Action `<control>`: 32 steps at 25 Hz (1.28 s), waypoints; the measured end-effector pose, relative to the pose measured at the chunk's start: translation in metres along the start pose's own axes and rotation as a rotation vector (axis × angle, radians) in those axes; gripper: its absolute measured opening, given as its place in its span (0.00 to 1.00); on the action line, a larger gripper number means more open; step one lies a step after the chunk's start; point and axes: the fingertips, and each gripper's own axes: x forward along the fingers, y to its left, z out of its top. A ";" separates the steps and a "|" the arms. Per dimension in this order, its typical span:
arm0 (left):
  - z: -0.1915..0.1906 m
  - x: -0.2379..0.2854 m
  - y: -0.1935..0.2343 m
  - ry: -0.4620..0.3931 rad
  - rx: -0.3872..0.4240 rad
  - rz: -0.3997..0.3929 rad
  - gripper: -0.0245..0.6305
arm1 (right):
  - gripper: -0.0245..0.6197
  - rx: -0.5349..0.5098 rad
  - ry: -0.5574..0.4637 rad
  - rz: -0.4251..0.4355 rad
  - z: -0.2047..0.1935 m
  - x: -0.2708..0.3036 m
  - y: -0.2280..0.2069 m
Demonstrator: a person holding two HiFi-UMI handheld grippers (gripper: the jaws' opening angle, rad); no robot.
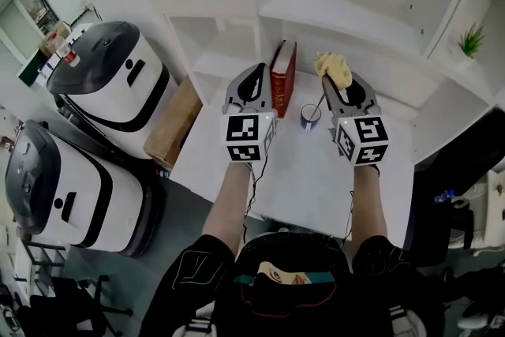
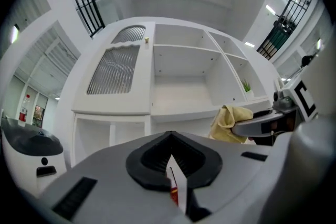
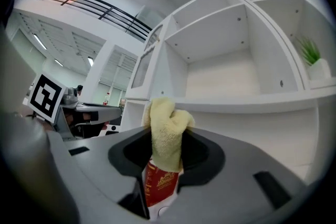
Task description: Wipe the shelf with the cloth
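- The right tool (image 1: 338, 84) is clamped on the yellow cloth (image 1: 334, 67). The cloth is bunched and sticks out past the tips.
- The cloth is held up in the air in front of the white shelf (image 1: 347, 24), near it but apart from it. No view shows it touching a board.
- The left tool (image 1: 254, 75) has its jaws together on nothing. It hangs just left of the upright red book (image 1: 284, 79).
- My reading is that the pick-up is done and all the wiping is left. The cloth must first be carried farther in to a shelf board and then dragged along it.
- Only the head view shows the layout. The white counter (image 1: 316, 185) lies under both tools, the book stands between them, and a blue cup (image 1: 310, 114) sits near the book's right side.
- Only the right gripper view shows the grip close up, with the cloth pinched between the dark pads and the open compartments beyond it.
- The left gripper view shows the right tool from the side, with the cloth hanging clear of the shelf edge. It also shows the book's page edge through the gap below its own closed tips.
- A plant (image 1: 471, 39) stands in a far right compartment, well away from the cloth.
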 end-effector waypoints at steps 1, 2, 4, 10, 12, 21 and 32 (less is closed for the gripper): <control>0.010 0.003 0.001 -0.017 0.012 -0.004 0.03 | 0.25 -0.013 -0.017 0.006 0.010 0.003 -0.002; 0.018 0.005 0.002 -0.031 0.023 -0.008 0.03 | 0.25 -0.025 -0.031 0.013 0.018 0.006 -0.003; 0.032 0.009 0.002 -0.051 0.043 -0.018 0.03 | 0.25 -0.042 -0.054 0.031 0.034 0.010 -0.003; 0.079 0.019 0.002 -0.118 0.094 -0.042 0.03 | 0.25 -0.114 -0.147 0.076 0.096 0.022 -0.005; 0.097 0.023 0.004 -0.144 0.120 -0.035 0.03 | 0.25 -0.151 -0.180 0.083 0.118 0.027 -0.007; 0.153 0.037 0.018 -0.215 0.178 -0.024 0.03 | 0.25 -0.264 -0.229 0.104 0.188 0.077 -0.026; 0.203 0.054 0.019 -0.264 0.340 0.007 0.03 | 0.25 -0.169 -0.222 0.151 0.241 0.161 -0.053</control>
